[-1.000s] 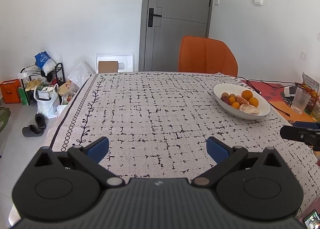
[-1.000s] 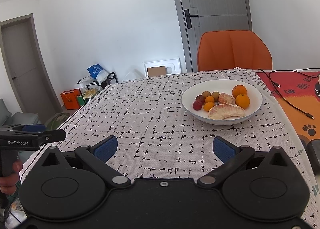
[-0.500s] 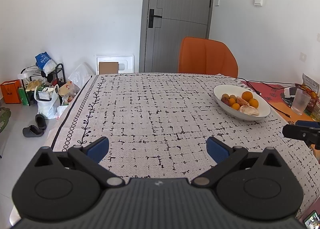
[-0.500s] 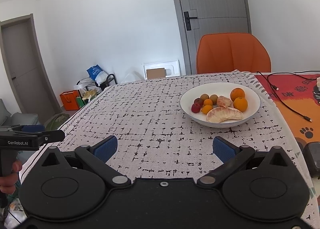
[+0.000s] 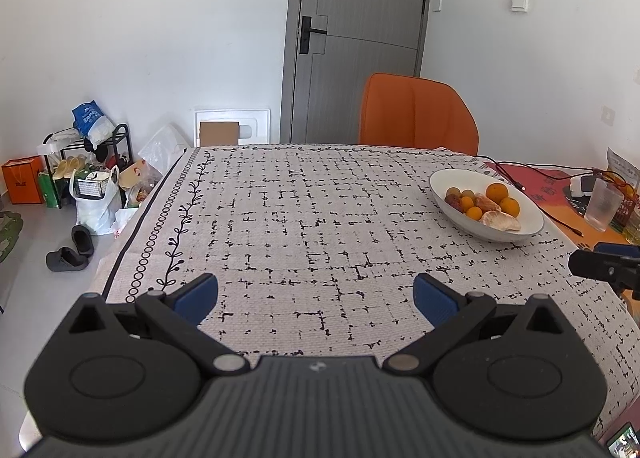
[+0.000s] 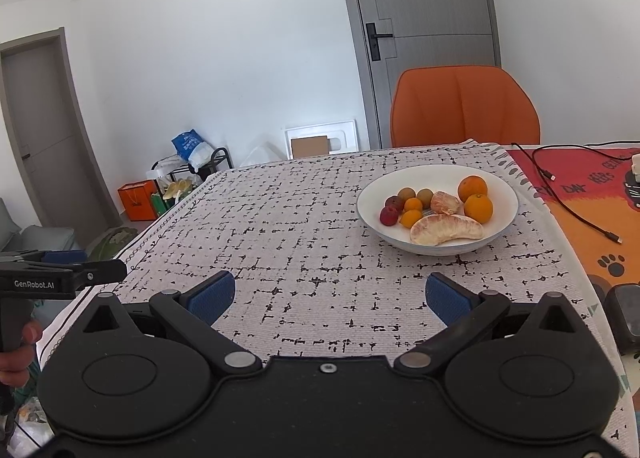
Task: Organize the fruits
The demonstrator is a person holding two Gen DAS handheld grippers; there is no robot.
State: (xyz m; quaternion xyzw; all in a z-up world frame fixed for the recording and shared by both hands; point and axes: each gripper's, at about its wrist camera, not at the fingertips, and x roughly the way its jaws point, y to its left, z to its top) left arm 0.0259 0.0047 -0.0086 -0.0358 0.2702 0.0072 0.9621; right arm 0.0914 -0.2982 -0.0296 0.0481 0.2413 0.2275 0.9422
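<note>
Left wrist view
Left gripper [image 5: 316, 298]: we find its blue-padded fingers [image 5: 198, 296] spread wide, holding nothing, above the bench [image 5: 304, 226] with its black-marked grey woven cloth.
Fruit: we note the wide white ceramic bowl [image 5: 532, 218] of fruit far right on the cloth, well apart from the fingers.
Right gripper [image 5: 608, 268]: only its black tip shows at the right edge.

Right wrist view
Right gripper [image 6: 330, 298]: we find its fingers [image 6: 448, 298] parted, empty.
Bowl [image 6: 372, 214]: ahead and right; it holds two round oranges [image 6: 478, 208], a peeled pale citrus segment [image 6: 446, 232] and smaller fruits.
Orange upholstered chair [image 6: 464, 106]: behind the bench.
</note>
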